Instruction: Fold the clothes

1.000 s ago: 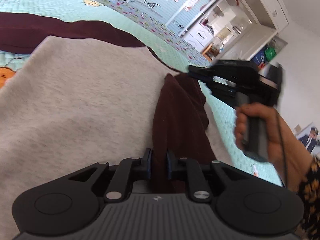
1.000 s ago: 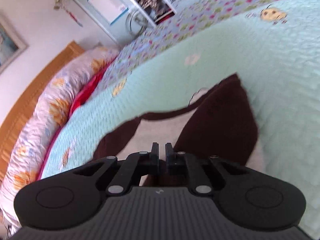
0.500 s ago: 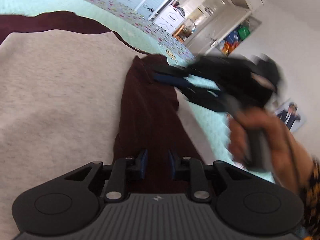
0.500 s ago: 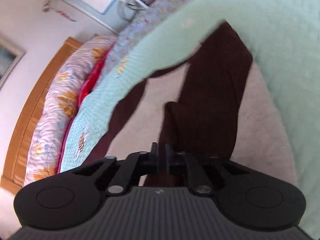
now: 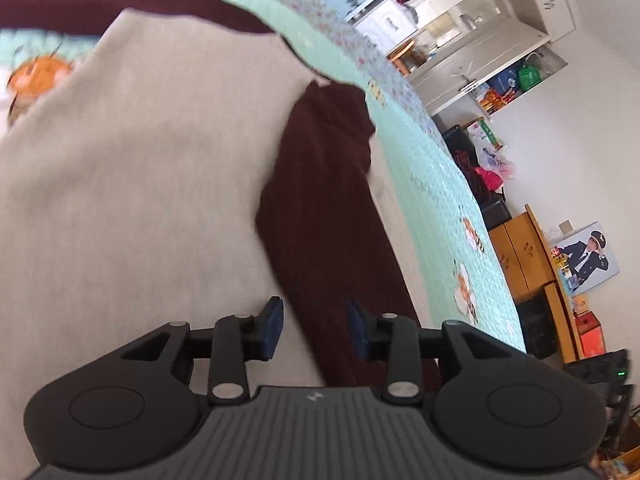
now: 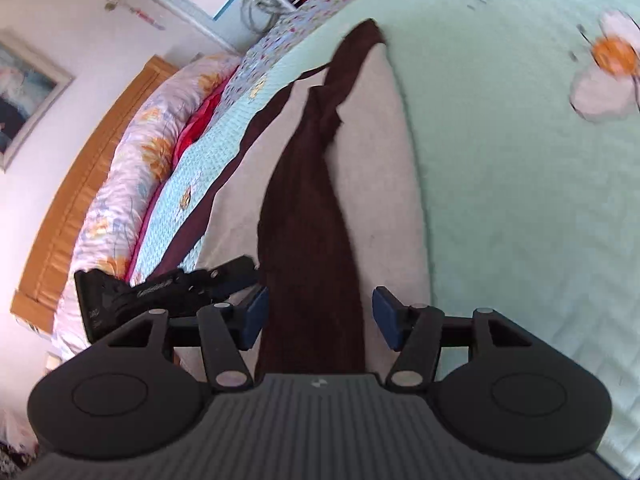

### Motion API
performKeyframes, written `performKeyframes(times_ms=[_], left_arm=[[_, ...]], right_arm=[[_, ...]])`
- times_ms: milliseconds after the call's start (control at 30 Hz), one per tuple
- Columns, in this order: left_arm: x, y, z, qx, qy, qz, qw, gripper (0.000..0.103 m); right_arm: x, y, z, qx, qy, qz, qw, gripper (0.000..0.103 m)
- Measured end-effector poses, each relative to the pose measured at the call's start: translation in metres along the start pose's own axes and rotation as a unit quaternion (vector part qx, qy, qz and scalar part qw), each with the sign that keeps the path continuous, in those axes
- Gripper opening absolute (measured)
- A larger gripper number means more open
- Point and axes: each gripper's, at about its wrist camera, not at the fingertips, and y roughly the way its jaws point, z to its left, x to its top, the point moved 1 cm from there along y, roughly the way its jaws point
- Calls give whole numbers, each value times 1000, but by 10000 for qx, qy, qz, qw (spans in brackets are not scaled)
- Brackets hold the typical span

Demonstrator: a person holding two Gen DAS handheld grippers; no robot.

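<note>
My own tool body hides the near end of the maroon sleeve (image 5: 332,216) in both views. The grey shirt (image 5: 140,184) runs off the left wrist picture's left edge, and its other maroon sleeve (image 5: 120,4) is cut at the top left. The orange flower print (image 5: 38,76) on the bedspread (image 5: 432,168) is smeared. Shelf items (image 5: 508,84) are too small to identify.

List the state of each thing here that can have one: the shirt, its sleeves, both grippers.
grey shirt body: spread flat on the bedspread.
folded maroon sleeve: laid lengthwise across the grey body, released.
other maroon sleeve: stretched out on the bedspread, not folded in.
left gripper: jaws opening, sleeve between them, pads clear of it.
right gripper: jaws opening, wide apart, sleeve between them unpinched.
</note>
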Motion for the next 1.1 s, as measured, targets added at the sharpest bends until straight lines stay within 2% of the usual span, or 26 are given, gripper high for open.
performKeyframes(times_ms=[300, 333, 367, 400, 467, 567, 600, 700, 800, 867, 1000, 1033, 1100], left_arm=[[-6, 23, 3, -273, -1020, 299, 9940, 36], [-7, 25, 3, -307, -1166, 278, 9923, 35], [-9, 27, 2, -345, -1230, 227, 9915, 28], [-8, 28, 0, -305, -1214, 170, 9920, 18], [-8, 28, -6, -147, -1129, 90, 9935, 14], [-1, 20, -18, 79, -826, -94, 9965, 10], [4, 14, -24, 137, -623, -227, 9977, 10], [15, 14, -34, 195, -328, -246, 9990, 10], [13, 21, -32, 304, -210, -194, 9991, 10], [11, 27, -33, 236, -214, -208, 9993, 10], [9, 36, -31, 177, -314, 59, 9993, 15], [9, 36, -27, 162, -394, 86, 9991, 15], [10, 34, -23, 108, -492, 109, 9987, 15]], right_arm=[[-7, 18, -30, 469, 355, -33, 9983, 59], [-7, 19, -32, 537, 443, -35, 9976, 59], [-8, 21, -33, 581, 468, -17, 9972, 53], [-9, 23, -33, 600, 446, 14, 9972, 50], [-11, 25, -32, 633, 379, 63, 9973, 36], [-14, 25, -35, 626, 471, -4, 9969, 22], [-15, 24, -36, 725, 619, -64, 9954, 21], [-17, 25, -34, 892, 626, -98, 9940, 17], [-18, 27, -38, 754, 564, -64, 9955, 17], [-18, 27, -42, 590, 449, -36, 9972, 10], [-15, 28, -52, 1042, 958, 190, 9898, 21], [-15, 28, -51, 1122, 946, 207, 9890, 29], [-13, 29, -42, 1118, 581, 284, 9916, 31]])
